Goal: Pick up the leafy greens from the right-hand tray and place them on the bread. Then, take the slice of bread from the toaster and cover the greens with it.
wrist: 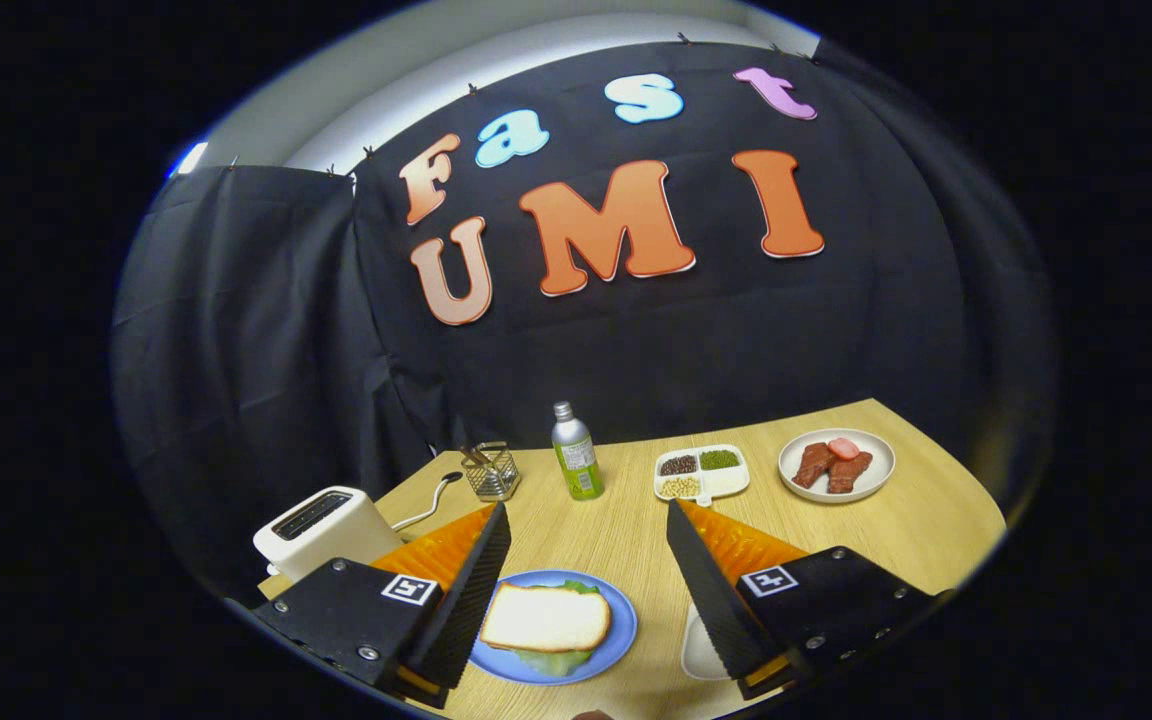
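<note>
Bread [546, 616] sitting on the blue plate [621, 630], one slice, pale with a tan crust, lying flat. Leafy greens [554, 661] poking out from under it, light green, a frill showing at the near edge and a bit more at the far corner. So: one slice on top, greens underneath, all on that one plate, right between the fingers and slightly ahead of them.

Gripper [588, 525] spread wide, holding nothing, fingers well apart on either side of the plate and not touching the bread.

Counting the rest on the wooden table [896, 540]: one white toaster [324, 527] off to the left past the left finger, one small wire basket [492, 472] with a spoon [431, 503] lying just beside it, one green bottle [576, 454] standing upright in the middle. Further right, one white divided dish [702, 473] with three small heaps of beans or grains, then one round white plate [836, 465] with a few pieces of reddish meat. Also one white tray [699, 652] peeking out by the right finger, mostly hidden behind it.
</note>
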The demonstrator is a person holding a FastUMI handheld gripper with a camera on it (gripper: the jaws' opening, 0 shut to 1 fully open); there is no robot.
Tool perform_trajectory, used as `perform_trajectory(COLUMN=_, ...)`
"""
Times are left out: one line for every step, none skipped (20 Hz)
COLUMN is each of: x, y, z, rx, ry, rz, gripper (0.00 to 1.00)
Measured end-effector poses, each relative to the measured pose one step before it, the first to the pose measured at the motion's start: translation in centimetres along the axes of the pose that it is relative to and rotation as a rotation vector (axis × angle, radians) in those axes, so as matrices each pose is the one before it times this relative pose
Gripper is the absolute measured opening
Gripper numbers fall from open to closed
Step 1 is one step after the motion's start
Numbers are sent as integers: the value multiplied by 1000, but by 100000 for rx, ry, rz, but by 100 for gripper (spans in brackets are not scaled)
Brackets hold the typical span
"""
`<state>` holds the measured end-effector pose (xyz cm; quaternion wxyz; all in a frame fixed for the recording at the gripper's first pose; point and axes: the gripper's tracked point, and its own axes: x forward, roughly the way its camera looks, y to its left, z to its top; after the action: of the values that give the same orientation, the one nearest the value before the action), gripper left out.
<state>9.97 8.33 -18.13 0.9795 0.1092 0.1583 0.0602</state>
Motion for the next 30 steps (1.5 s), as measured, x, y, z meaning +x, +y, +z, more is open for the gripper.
perform_trajectory(x=-761, y=12, z=1251, rx=-1037, ry=-4069, rz=-237, gripper=96)
perform_trajectory(x=-773, y=20, z=1132, rx=-1354, ry=-3805, rz=-440, gripper=96)
perform_trajectory(x=-655, y=-131, z=1204, rx=-1573, ry=-3761, rz=-716, gripper=96)
perform_trajectory(x=-686, y=-31, z=1225, rx=-1206, ry=-3096, rz=-564, gripper=96)
perform_trajectory(x=-709, y=-72, z=917, rx=-109, ry=-2390, rz=-805, gripper=97)
perform_trajectory(x=-605, y=107, z=679, rx=400, ry=-1284, rz=142, gripper=96)
perform_trajectory(x=-572, y=40, z=397, rx=483, ry=-544, rz=-172, gripper=97)
perform_trajectory(x=-566, y=-134, z=497, rx=-778, ry=-1110, rz=-121, gripper=97)
perform_trajectory(x=-461, y=-158, z=475, rx=-1353, ry=-1426, rz=-441, gripper=97)
perform_trajectory(x=-588, y=-219, z=685, rx=-1729, ry=-1717, rz=-882, gripper=97)
perform_trajectory(x=-435, y=-159, z=594, rx=-1386, ry=-1625, rz=-838, gripper=97)
perform_trajectory(x=-460, y=-248, z=600, rx=-1231, ry=-1120, rz=-1457, gripper=97)
perform_trajectory(x=-477, y=-354, z=674, rx=-649, ry=-1611, rz=-1620, gripper=97)
perform_trajectory(x=-459, y=-389, z=603, rx=-581, ry=-1929, rz=-1492, gripper=97)
perform_trajectory(x=-256, y=-463, z=622, rx=-536, ry=-2440, rz=-1033, gripper=97)
perform_trajectory(x=-377, y=-385, z=640, rx=-403, ry=-2184, rz=-1120, gripper=97)
perform_trajectory(x=-301, y=-327, z=501, rx=-615, ry=-1982, rz=-897, gripper=97)
perform_trajectory(x=-310, y=-287, z=254, rx=-516, ry=-1044, rz=-786, gripper=97)
perform_trajectory(x=-207, y=-107, z=207, rx=-602, ry=-445, rz=-274, gripper=97)
perform_trajectory(x=-255, y=77, z=228, rx=-721, ry=-147, rz=38, gripper=97)
perform_trajectory(x=-283, y=144, z=514, rx=-1454, ry=-1248, rz=623, gripper=97)
perform_trajectory(x=-35, y=229, z=579, rx=-1786, ry=-1317, rz=870, gripper=97)
perform_trajectory(x=-76, y=273, z=298, rx=-1735, ry=289, rz=303, gripper=97)
perform_trajectory(x=-173, y=142, z=145, rx=-1573, ry=718, rz=-91, gripper=97)
perform_trajectory(x=-12, y=132, z=325, rx=-1107, ry=251, rz=-589, gripper=97)
perform_trajectory(x=43, y=136, z=512, rx=-724, ry=-189, rz=-352, gripper=97)
perform_trajectory(x=-51, y=304, z=320, rx=-520, ry=-75, rz=13, gripper=97)
perform_trajectory(x=-100, y=367, z=338, rx=-392, ry=-316, rz=368, gripper=98)
perform_trajectory(x=-88, y=156, z=126, rx=-285, ry=-238, rz=378, gripper=98)
perform_trajectory(x=-220, y=139, z=212, rx=-127, ry=-504, rz=308, gripper=98)
